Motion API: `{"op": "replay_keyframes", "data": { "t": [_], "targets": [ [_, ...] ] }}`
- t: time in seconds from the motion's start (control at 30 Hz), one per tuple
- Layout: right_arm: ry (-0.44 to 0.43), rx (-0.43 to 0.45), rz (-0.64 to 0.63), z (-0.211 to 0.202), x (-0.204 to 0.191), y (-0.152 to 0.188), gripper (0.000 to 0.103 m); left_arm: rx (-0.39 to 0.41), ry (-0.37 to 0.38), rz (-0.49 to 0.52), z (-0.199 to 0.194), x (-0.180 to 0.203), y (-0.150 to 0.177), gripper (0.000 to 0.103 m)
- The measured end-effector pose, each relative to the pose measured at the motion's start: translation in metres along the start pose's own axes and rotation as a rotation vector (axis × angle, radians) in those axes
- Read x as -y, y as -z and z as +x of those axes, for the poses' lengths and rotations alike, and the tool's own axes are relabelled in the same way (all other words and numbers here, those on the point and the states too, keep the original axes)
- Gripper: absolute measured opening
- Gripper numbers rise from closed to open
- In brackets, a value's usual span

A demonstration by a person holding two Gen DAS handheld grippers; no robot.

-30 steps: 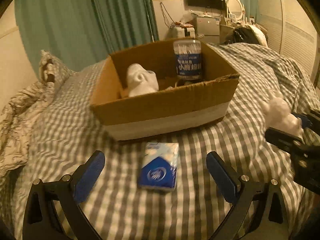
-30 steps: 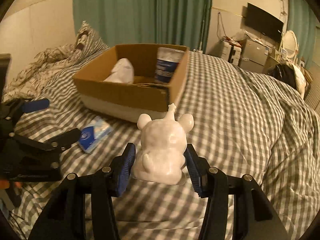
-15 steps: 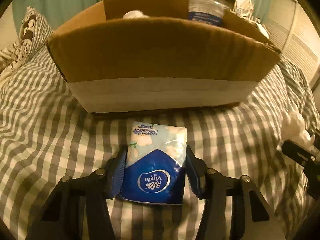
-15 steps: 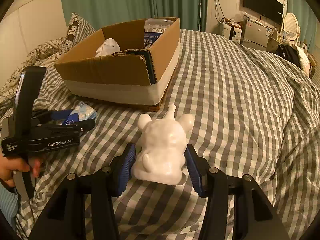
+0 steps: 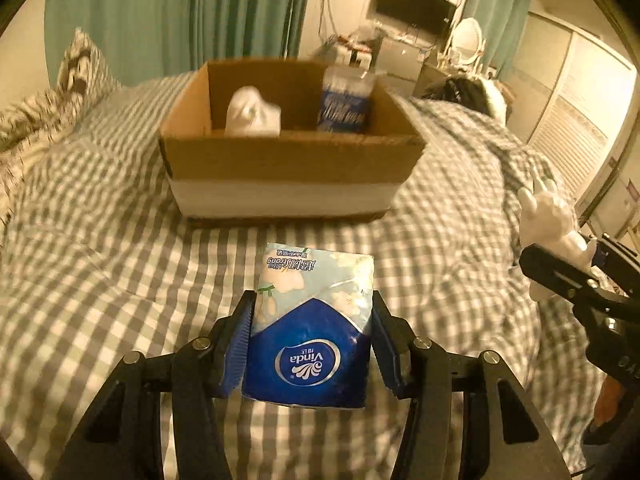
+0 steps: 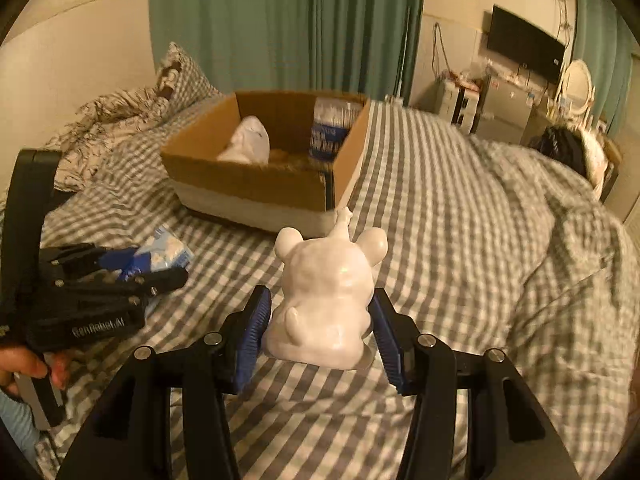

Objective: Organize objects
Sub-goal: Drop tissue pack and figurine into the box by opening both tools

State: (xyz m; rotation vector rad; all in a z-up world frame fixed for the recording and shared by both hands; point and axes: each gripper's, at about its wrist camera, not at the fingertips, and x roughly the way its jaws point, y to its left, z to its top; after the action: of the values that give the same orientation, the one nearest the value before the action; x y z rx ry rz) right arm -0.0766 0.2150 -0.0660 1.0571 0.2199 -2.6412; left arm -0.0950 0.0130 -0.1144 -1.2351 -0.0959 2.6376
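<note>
My left gripper (image 5: pixel 310 332) is shut on a blue and white Vinda tissue pack (image 5: pixel 310 320) and holds it above the checked bed cover. My right gripper (image 6: pixel 320 320) is shut on a white animal figurine (image 6: pixel 326 300), also lifted off the bed. The figurine shows at the right edge of the left wrist view (image 5: pixel 550 228). An open cardboard box (image 5: pixel 288 168) stands ahead of both; it holds a white figurine (image 5: pixel 250 112) and a blue-labelled container (image 5: pixel 346 102). The box also shows in the right wrist view (image 6: pixel 256 188).
The grey checked bed cover (image 6: pixel 460 240) spreads all around the box. Pillows (image 6: pixel 176 76) and rumpled bedding lie at the far left. A dark bundle (image 6: pixel 560 148) sits at the bed's far right. Green curtains, a wall TV and a dresser stand behind.
My left gripper closed on the tissue pack and lifted it off the bed, drawing back from the box. My right gripper has lifted the figurine and turned toward the box.
</note>
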Motion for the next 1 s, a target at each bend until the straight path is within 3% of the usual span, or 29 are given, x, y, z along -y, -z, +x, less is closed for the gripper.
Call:
{"op": "replay_keyframes", "data": {
  "t": [0.23,0.53,0.8,1.0],
  "targets": [
    [-0.024,0.131,-0.028,-0.069,-0.013,-0.024,0.05,0.142,0.007,0.037,-0.067,0.021,-0.032,0.055],
    [-0.08,0.244,-0.087,-0.096,-0.017,-0.075,0.05,0.246,-0.007,0.084,-0.108,0.032,-0.101,0.055],
    [-0.139,0.287,-0.073,-0.072,-0.002,-0.136,0.05,0.275,-0.103,0.114,-0.099,0.022,-0.163,0.055],
    [-0.165,0.271,-0.059,-0.031,0.007,-0.172,0.05,0.232,-0.175,0.124,-0.056,0.011,-0.194,0.055]
  ]
}}
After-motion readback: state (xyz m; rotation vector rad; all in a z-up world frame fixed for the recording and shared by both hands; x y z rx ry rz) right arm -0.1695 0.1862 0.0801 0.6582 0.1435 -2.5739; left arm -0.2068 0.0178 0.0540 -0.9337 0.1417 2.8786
